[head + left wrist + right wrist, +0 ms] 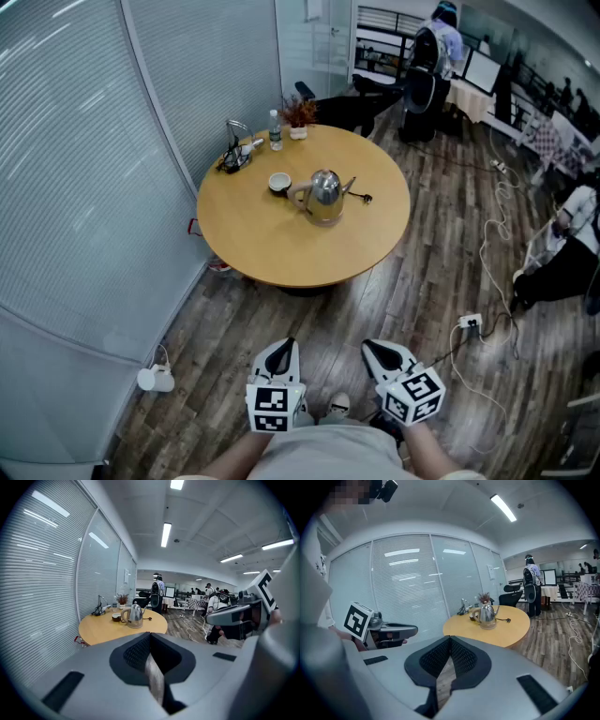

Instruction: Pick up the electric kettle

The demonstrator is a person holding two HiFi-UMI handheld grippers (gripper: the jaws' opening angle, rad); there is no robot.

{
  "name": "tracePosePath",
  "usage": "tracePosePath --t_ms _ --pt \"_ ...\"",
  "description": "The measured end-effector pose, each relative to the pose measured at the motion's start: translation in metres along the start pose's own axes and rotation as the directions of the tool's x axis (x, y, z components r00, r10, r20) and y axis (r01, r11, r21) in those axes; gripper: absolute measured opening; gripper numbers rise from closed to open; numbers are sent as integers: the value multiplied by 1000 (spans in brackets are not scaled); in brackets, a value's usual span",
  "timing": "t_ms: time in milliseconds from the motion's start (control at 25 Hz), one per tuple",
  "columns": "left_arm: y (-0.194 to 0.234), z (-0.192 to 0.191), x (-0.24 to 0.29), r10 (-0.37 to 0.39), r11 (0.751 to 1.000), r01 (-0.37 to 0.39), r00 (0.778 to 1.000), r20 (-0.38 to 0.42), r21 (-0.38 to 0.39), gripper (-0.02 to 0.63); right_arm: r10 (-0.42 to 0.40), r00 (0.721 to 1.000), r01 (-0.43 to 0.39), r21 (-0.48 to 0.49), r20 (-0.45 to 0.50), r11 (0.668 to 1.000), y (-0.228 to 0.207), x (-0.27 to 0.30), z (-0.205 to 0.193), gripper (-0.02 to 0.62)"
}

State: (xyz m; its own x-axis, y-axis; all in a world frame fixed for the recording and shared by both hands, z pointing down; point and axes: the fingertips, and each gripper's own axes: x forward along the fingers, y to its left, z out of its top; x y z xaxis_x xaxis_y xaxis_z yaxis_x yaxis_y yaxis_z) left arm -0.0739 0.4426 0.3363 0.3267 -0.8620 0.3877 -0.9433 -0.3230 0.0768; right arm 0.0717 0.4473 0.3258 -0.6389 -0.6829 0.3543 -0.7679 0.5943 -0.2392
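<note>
The steel electric kettle (324, 192) stands on its base near the middle of a round wooden table (281, 246), spout to the right, and a cord with a plug (364, 197) lies beside it. The kettle is small and far off in the left gripper view (135, 616) and in the right gripper view (488, 614). Both grippers are held close to my body, well short of the table. My left gripper (281, 349) (150, 637) is shut and empty. My right gripper (377, 349) (450, 640) also looks shut, with nothing in it.
A small cup (279, 182) sits just left of the kettle. A water bottle (275, 131), a dried plant (298, 114) and a black stand (234, 155) are at the table's far edge. Cables (497, 234) and a power strip (469, 322) lie on the wood floor to the right.
</note>
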Motion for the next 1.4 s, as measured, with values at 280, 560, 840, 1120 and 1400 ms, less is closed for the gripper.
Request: tracePosePath --t_ms 280,560,840,1120,1400 --pt "-6 2 9 -10 1000 10 1000 -10 -21 3 -11 1000 11 -1 9 1000 -10 -1 3 31" --pt "-8 2 15 -32 999 32 999 -15 -23 3 0 1000 0 11 10 1000 -11 5 4 32" --pt "5 9 15 -40 999 40 999 1 -12 3 -35 999 35 16 10 999 -9 17 9 32" --pt "35 4 6 -60 998 60 998 17 -23 3 -77 996 76 32 35 997 7 38 11 32" --pt "50 6 9 -71 997 71 997 28 -13 3 -89 995 88 36 48 996 19 50 12 32"
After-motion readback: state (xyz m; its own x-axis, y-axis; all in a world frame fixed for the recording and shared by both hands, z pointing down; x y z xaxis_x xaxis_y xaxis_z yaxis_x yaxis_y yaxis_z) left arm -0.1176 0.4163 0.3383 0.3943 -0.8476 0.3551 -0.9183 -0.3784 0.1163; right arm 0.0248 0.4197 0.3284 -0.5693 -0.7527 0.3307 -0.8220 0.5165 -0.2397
